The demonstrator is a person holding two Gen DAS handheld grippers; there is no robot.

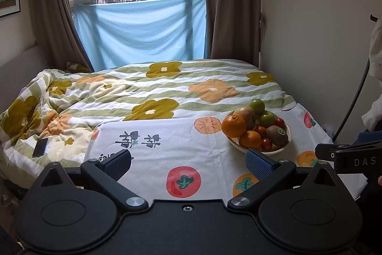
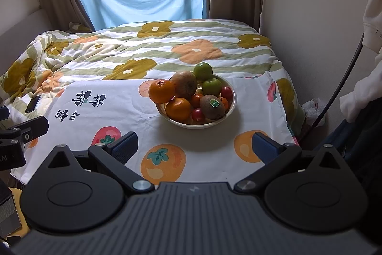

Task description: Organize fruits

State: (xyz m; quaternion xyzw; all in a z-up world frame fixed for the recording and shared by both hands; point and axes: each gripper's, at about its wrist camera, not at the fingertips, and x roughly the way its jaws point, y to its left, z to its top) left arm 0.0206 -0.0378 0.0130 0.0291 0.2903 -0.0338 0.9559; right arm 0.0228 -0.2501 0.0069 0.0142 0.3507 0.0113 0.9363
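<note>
A cream bowl (image 2: 229,109) heaped with fruit stands on a white fruit-print cloth (image 2: 114,109). It holds two oranges (image 2: 161,90), a brown pear (image 2: 184,84), two green apples (image 2: 211,86), a kiwi (image 2: 212,107) with a green sticker and small red tomatoes (image 2: 198,114). My right gripper (image 2: 193,147) is open and empty, in front of the bowl. My left gripper (image 1: 188,163) is open and empty, left of the bowl (image 1: 285,146), which sits beyond its right finger. The right gripper's side shows in the left wrist view (image 1: 351,154).
The cloth lies on a bed with a flowered quilt (image 2: 167,49). A dark phone (image 1: 40,147) lies on the quilt at left. A wall (image 2: 310,16) and hanging white clothing (image 2: 372,16) are to the right, with a black cable (image 2: 339,92). Curtains and a window are behind.
</note>
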